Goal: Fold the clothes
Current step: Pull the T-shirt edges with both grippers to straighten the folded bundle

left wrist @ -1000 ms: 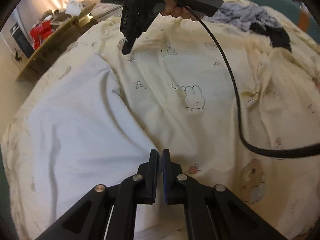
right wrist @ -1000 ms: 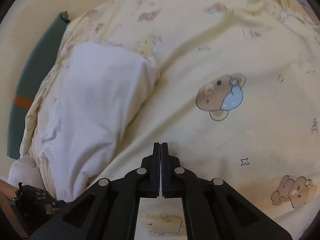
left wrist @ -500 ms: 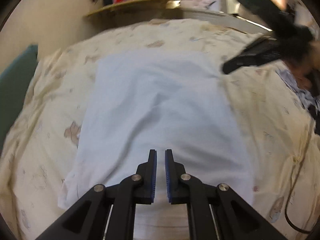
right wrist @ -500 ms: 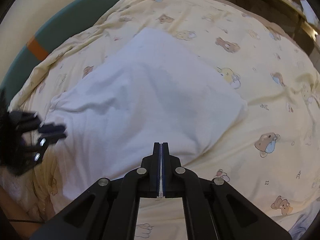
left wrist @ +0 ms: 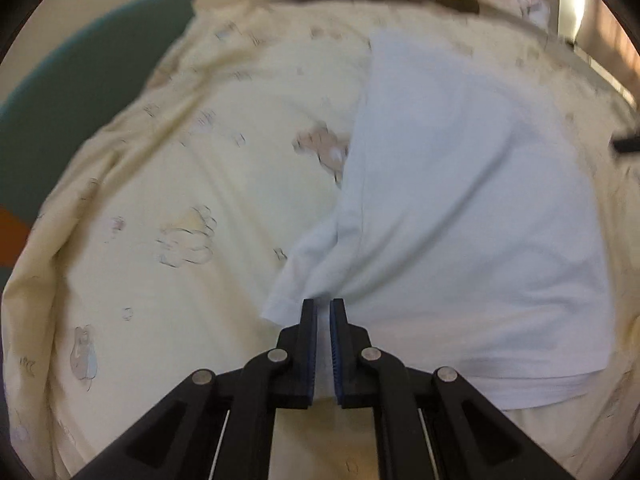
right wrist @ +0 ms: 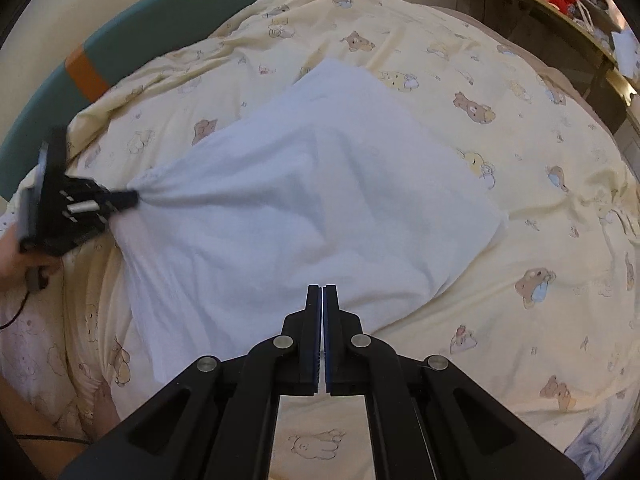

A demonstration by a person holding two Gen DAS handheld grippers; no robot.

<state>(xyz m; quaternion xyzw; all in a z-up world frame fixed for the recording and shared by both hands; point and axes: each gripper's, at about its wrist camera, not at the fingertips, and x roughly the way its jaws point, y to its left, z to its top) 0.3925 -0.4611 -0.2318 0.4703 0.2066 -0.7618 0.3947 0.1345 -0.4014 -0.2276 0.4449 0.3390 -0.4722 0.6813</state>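
Observation:
A white folded garment (right wrist: 304,208) lies on the yellow cartoon-print bedspread (right wrist: 520,168). In the left wrist view it (left wrist: 472,208) fills the right half. My left gripper (left wrist: 323,305) is nearly shut, pinching the garment's near left sleeve corner; in the right wrist view it (right wrist: 128,199) pulls that corner taut to the left. My right gripper (right wrist: 322,290) is shut and empty, hovering over the garment's near edge.
A teal headboard with an orange band (right wrist: 84,68) borders the bed's far left. A wooden shelf with red items (right wrist: 560,4) stands at the back right. A bluish garment (right wrist: 600,440) peeks in at bottom right.
My left gripper moved to the garment's left sleeve corner and pinched it, pulling the cloth taut. My right gripper stayed shut and shifted slightly over the near edge.

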